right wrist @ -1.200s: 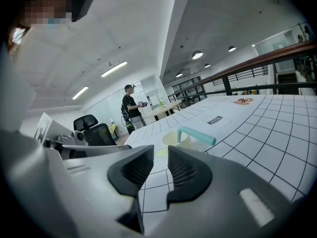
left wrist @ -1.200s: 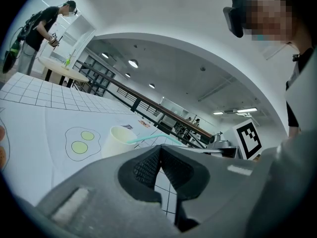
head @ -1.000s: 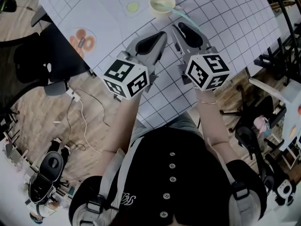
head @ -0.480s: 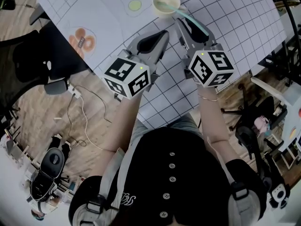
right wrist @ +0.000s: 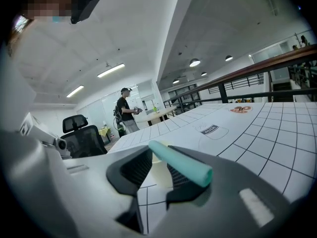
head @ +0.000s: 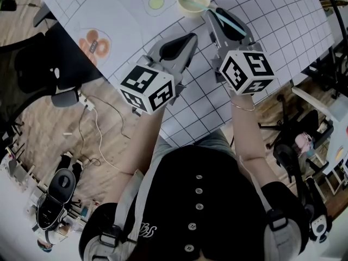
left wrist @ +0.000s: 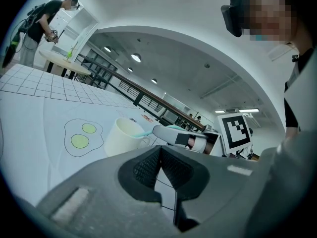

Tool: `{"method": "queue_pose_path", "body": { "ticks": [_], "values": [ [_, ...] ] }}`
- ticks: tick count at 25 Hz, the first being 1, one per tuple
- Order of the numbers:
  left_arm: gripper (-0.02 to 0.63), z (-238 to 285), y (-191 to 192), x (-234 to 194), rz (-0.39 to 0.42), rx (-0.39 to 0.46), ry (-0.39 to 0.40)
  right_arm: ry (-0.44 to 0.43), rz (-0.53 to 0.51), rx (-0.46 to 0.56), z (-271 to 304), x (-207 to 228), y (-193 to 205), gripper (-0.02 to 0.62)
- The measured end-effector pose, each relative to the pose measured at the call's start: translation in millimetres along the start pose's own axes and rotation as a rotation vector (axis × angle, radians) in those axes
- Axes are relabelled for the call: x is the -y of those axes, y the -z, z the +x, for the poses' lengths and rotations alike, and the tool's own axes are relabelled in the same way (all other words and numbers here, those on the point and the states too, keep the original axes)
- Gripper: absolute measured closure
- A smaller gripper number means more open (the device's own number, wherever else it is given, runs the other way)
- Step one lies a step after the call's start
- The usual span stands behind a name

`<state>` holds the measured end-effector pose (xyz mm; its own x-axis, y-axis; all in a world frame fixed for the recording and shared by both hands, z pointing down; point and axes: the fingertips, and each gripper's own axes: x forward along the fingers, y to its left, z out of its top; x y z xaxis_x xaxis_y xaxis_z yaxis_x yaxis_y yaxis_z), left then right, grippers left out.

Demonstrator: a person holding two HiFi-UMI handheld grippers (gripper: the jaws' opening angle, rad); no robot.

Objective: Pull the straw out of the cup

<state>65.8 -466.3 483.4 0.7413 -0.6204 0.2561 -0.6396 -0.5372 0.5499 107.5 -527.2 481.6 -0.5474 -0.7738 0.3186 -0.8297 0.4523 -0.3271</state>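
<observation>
My right gripper has its jaws apart and closing. The straw runs out of the gap between them and lies slanted over the top of one jaw. I cannot see both pads pressing on it. It is a single pale teal tube, smooth and unmarked, with a blunt near end. Its far end still sits inside the cup, just ahead of the jaw tips. There is one cup, cream-white, upright on the gridded mat.

My left gripper waits beside the right one with its pad tips together and nothing between them. Each gripper carries one cube with black-and-white square markers.

Printed on the mat I count two green discs inside one outline, one orange ring drawing and one label drawing, its lettering too small to read.
</observation>
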Motion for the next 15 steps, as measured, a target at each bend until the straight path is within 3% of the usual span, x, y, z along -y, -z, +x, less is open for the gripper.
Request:
{"method": "queue_pose_path", "body": {
  "ticks": [4, 15],
  "values": [
    [0.609, -0.8, 0.1, 0.8, 0.002, -0.002, 0.000, -0.004, 0.002, 0.005, 2.4, -3.1, 0.0, 0.560],
    [0.609, -10.3, -5.8, 4.6, 0.012, 0.017, 0.000, -0.013, -0.011, 0.041, -4.0, -9.9, -14.1, 0.568]
  ]
}}
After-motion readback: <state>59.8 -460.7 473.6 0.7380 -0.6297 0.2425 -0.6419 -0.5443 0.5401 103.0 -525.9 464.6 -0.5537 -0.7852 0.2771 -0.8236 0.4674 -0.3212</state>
